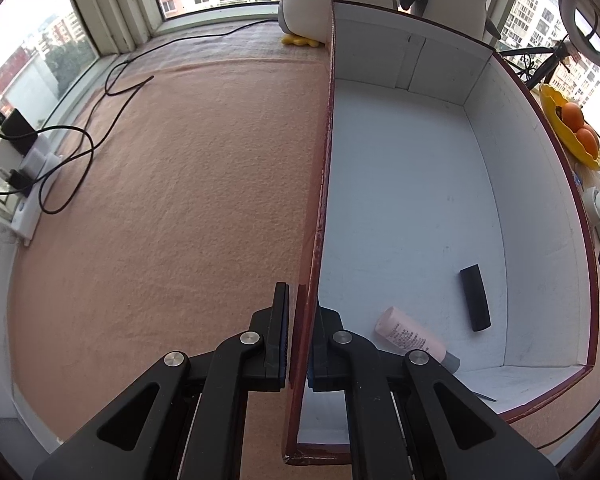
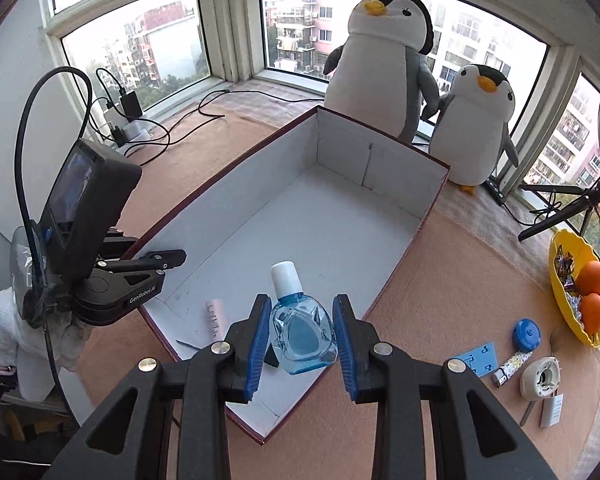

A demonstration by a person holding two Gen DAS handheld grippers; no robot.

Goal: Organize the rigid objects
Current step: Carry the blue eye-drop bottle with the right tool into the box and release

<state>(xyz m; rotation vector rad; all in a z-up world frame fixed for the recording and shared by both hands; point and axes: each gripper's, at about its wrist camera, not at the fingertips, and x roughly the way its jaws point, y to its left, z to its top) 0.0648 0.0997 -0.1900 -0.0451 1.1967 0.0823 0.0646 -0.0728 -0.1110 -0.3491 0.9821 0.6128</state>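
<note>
A red box with a white inside (image 1: 400, 208) sits on the peach cloth; it also shows in the right wrist view (image 2: 300, 216). Inside lie a pink tube (image 1: 412, 336) and a black bar (image 1: 475, 298). My left gripper (image 1: 298, 336) is shut on the box's left wall (image 1: 320, 200), one finger outside, one inside. My right gripper (image 2: 300, 336) is shut on a clear blue bottle with a white cap (image 2: 300, 328) and holds it above the box's near end. The pink tube (image 2: 215, 318) shows below it.
Two plush penguins (image 2: 384, 60) stand behind the box. At the right lie a blue round case (image 2: 526, 334), a blue card (image 2: 476, 358), a lighter (image 2: 510, 366), a white round item (image 2: 542, 376) and a yellow fruit bowl (image 2: 576, 288). Cables and a power strip (image 1: 28, 168) lie at the left.
</note>
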